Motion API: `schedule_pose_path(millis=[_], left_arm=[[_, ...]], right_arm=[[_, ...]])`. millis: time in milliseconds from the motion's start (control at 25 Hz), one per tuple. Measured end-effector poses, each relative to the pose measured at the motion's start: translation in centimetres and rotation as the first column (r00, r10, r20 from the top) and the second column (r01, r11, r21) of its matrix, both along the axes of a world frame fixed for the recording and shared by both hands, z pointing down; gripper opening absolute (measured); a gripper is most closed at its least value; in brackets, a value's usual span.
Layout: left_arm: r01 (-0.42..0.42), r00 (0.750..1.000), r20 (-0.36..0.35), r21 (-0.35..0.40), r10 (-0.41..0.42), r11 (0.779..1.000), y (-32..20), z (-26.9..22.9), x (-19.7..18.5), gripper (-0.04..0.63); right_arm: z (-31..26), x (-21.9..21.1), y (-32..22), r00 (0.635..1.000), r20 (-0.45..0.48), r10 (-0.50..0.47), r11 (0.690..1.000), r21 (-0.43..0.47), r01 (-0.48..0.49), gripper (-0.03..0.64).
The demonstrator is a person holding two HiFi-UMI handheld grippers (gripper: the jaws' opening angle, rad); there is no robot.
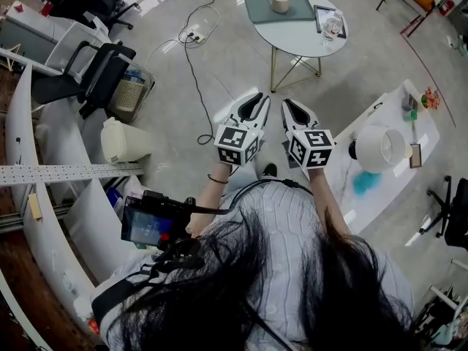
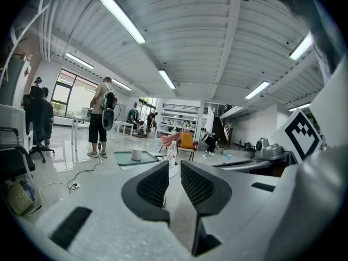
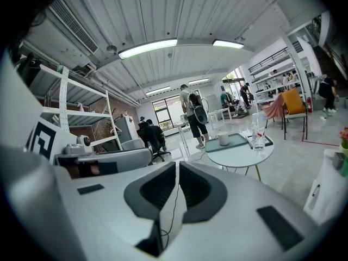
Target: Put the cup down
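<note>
A pale cup point(image 1: 278, 1) stands on a green tray point(image 1: 256, 9) on a round table point(image 1: 300, 39), far ahead of both grippers. Nothing holds it. The same cup shows in the left gripper view point(image 2: 136, 154) and in the right gripper view point(image 3: 223, 139). My left gripper point(image 1: 254, 107) is at chest height, its jaws a narrow gap apart point(image 2: 174, 165) with nothing between them. My right gripper point(image 1: 295, 112) is close beside it, its jaw tips meeting point(image 3: 176, 165) on nothing.
A water bottle point(image 1: 333, 24) stands on the round table. A cable and power strip point(image 1: 191, 39) lie on the floor before it. A white bin point(image 1: 121, 141) and office chair point(image 1: 102, 72) are at left, a white desk point(image 1: 387, 189) at right. A person point(image 2: 102, 118) stands beyond the table.
</note>
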State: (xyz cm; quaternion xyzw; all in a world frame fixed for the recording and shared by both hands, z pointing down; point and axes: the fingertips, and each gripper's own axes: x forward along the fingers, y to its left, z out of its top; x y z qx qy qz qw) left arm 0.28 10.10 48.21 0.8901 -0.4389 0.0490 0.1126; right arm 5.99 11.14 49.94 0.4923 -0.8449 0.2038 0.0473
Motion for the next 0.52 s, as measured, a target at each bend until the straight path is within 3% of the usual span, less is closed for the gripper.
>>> schedule_pose_path(millis=[520], left_arm=[[-0.019, 1.000, 0.012, 0.004, 0.019, 1.000, -0.92, -0.06, 0.58, 0.077]], right_arm=[[0.01, 0.56, -0.92, 1.000, 0.017, 0.016, 1.000, 0.000, -0.016, 0.043]])
